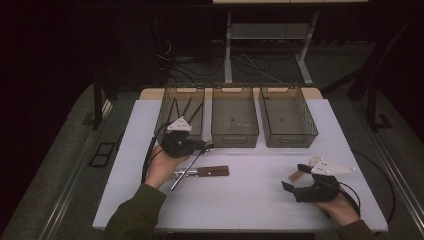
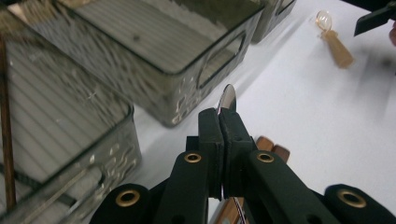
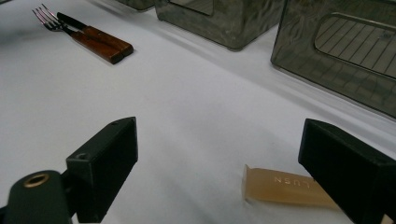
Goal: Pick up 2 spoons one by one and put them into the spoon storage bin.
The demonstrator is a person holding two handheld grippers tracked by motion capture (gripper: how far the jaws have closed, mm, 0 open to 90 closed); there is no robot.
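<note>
My left gripper (image 1: 204, 145) (image 2: 223, 116) is shut on a metal spoon (image 1: 182, 177) near its bowl (image 2: 228, 98), just in front of the left bin (image 1: 165, 112). The spoon's handle slants down toward me. Under it lie a fork and a knife with wooden handles (image 1: 212, 171) (image 3: 100, 44) side by side on the white table (image 1: 240, 200). At the right front, my right gripper (image 1: 295, 177) (image 3: 219, 140) stands open, its jaws either side of the handle of a tan plastic spoon (image 1: 296, 176) (image 3: 280, 186) (image 2: 337, 46) that lies on the table.
Three smoked plastic bins stand in a row at the back: the left one holds thin dark sticks (image 1: 182, 107), the middle bin (image 1: 235, 135) and the right bin (image 1: 289, 140) look bare. Cables trail from both grippers over the table edges.
</note>
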